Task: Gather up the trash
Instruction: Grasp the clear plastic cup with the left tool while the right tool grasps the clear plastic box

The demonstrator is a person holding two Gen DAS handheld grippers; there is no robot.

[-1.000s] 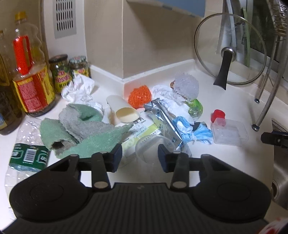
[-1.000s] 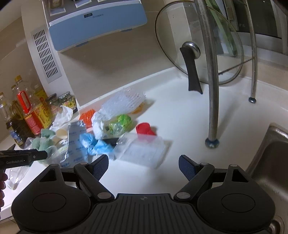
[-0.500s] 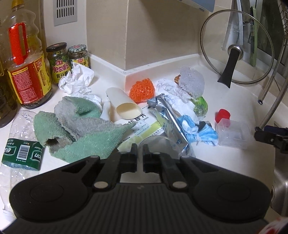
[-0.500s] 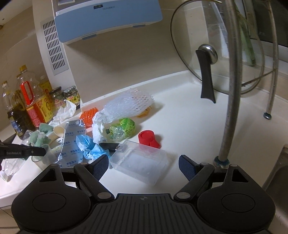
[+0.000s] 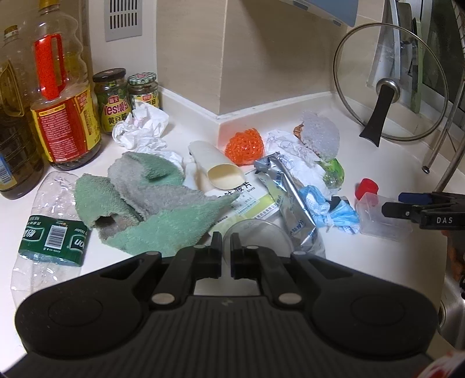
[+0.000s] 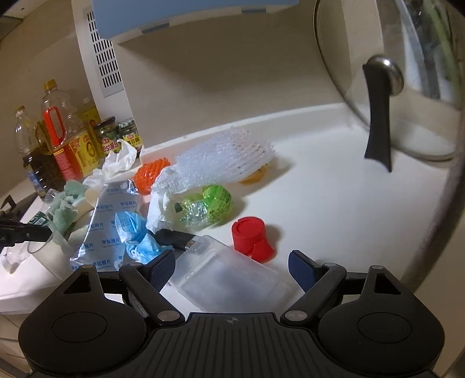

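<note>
The left gripper [image 5: 226, 250] is pinched on the rim of a clear plastic cup [image 5: 257, 237] at the near edge of the trash pile, beside the green towel [image 5: 151, 209] and a silver foil pouch [image 5: 293, 203]. The right gripper [image 6: 232, 269] stands wide apart over a clear plastic box [image 6: 229, 283] lying on the white counter [image 6: 334, 209], not touching it; a red cap [image 6: 251, 237] sits just beyond.

oil bottle [image 5: 62, 96] with red handle, upright at counter's left; two lidded jars [image 5: 128, 97] beside it; glass pot lid [image 5: 389, 84] leaned upright at back right; wall vent [image 5: 123, 19] above.
</note>
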